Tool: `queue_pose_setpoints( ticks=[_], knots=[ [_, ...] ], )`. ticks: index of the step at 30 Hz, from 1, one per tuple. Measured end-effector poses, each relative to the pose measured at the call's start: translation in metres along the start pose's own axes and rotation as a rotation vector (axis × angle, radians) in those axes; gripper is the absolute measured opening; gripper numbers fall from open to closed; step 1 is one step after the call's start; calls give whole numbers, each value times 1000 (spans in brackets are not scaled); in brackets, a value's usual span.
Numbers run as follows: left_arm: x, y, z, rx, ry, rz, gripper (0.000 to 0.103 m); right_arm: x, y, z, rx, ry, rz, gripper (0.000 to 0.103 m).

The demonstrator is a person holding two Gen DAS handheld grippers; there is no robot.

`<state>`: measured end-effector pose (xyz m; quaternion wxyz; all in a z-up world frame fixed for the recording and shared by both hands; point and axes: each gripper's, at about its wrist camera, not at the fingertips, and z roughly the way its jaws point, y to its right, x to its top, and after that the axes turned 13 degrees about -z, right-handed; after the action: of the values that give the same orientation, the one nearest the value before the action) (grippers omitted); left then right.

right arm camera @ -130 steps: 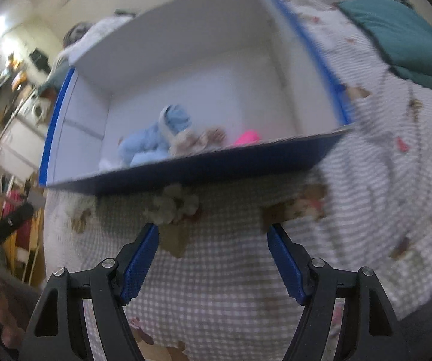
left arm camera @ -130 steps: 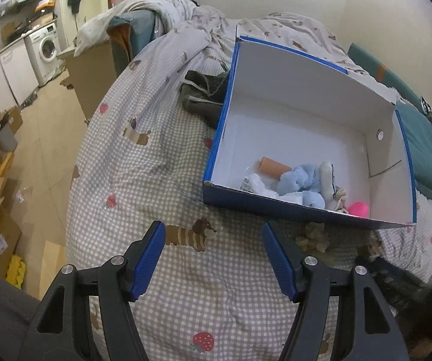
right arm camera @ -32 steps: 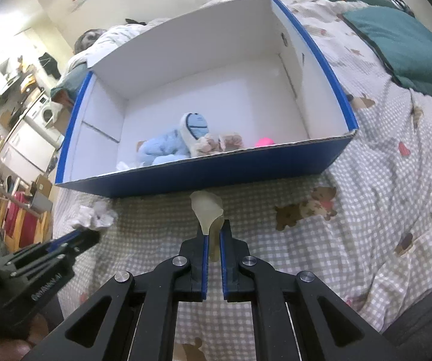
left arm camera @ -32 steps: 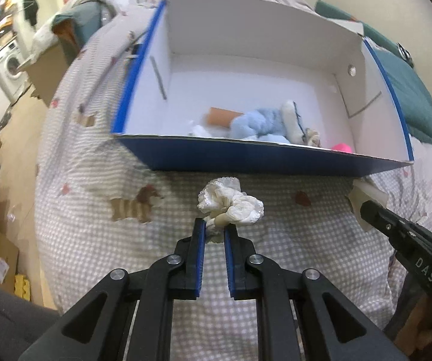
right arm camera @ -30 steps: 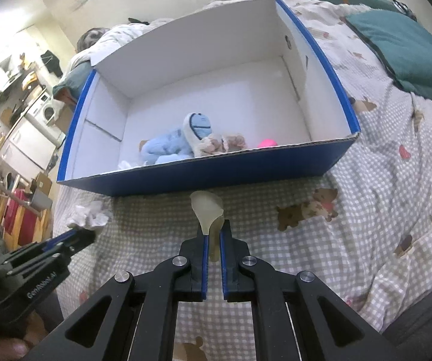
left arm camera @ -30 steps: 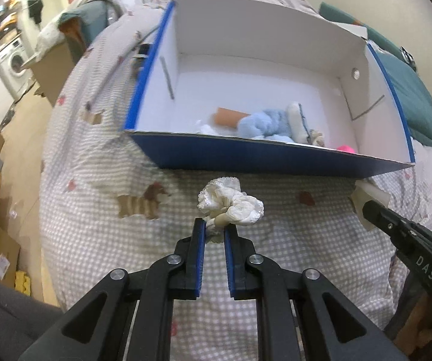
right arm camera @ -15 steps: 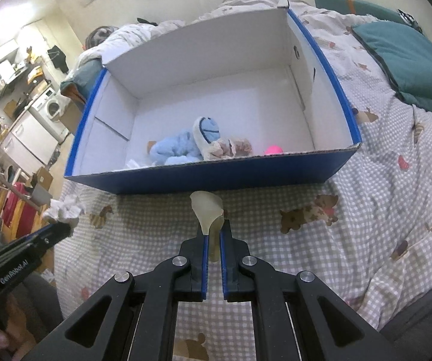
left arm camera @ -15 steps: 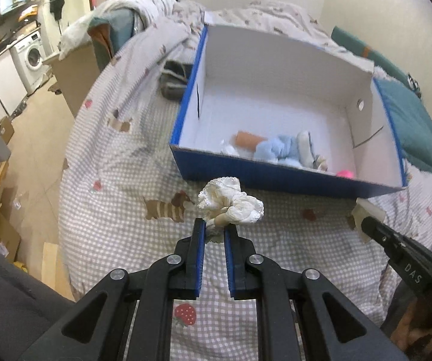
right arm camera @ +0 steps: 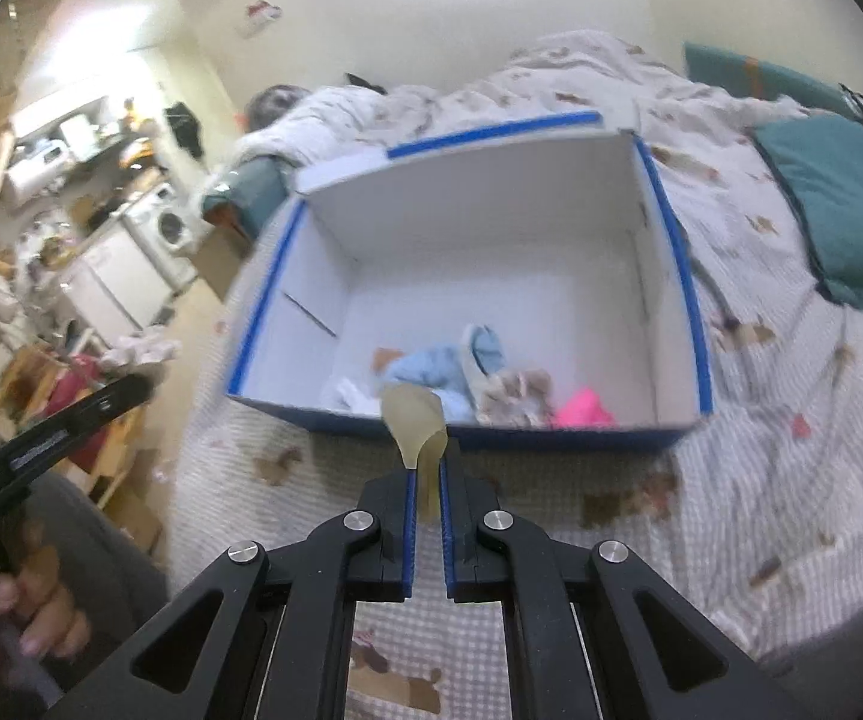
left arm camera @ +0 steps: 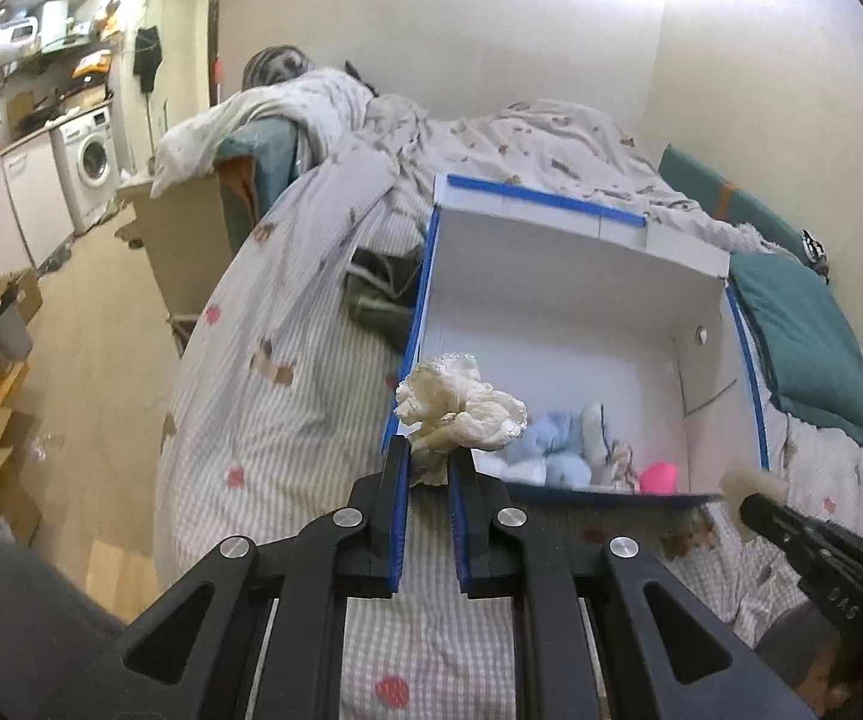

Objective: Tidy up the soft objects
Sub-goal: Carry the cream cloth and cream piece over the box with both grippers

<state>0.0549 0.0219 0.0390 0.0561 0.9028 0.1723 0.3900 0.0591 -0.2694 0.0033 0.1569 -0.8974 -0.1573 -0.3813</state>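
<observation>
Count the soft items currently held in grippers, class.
2: a cream frilly scrunchie in the left gripper, a beige sponge piece in the right gripper.

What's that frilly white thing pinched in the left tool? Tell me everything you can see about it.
The frilly white thing looks like a cream, ruffled fabric piece, perhaps a lace scrunchie, bunched into soft folds with a beaded edge on top. The left tool has its two blue-lined fingers shut on its lower end, so most of it sticks out past the tips. It is held in the air in front of the near left corner of the blue-edged box, touching nothing else.
</observation>
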Motion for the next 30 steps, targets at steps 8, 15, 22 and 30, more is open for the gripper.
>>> queue_pose_setpoints(
  ticks=[8, 15, 22, 30],
  knots=[
    [33, 20, 26, -17, 33, 73, 11, 24, 32, 19, -28, 32, -1, 8],
    [48, 52, 64, -40, 12, 178, 12, 45, 61, 56, -3, -27, 15, 8],
    [21, 60, 117, -20, -82, 197, 12, 36, 81, 84, 62, -91, 129, 8],
    [11, 50, 146, 15, -185, 140, 12, 28, 78, 92, 68, -129, 140, 8]
  ],
)
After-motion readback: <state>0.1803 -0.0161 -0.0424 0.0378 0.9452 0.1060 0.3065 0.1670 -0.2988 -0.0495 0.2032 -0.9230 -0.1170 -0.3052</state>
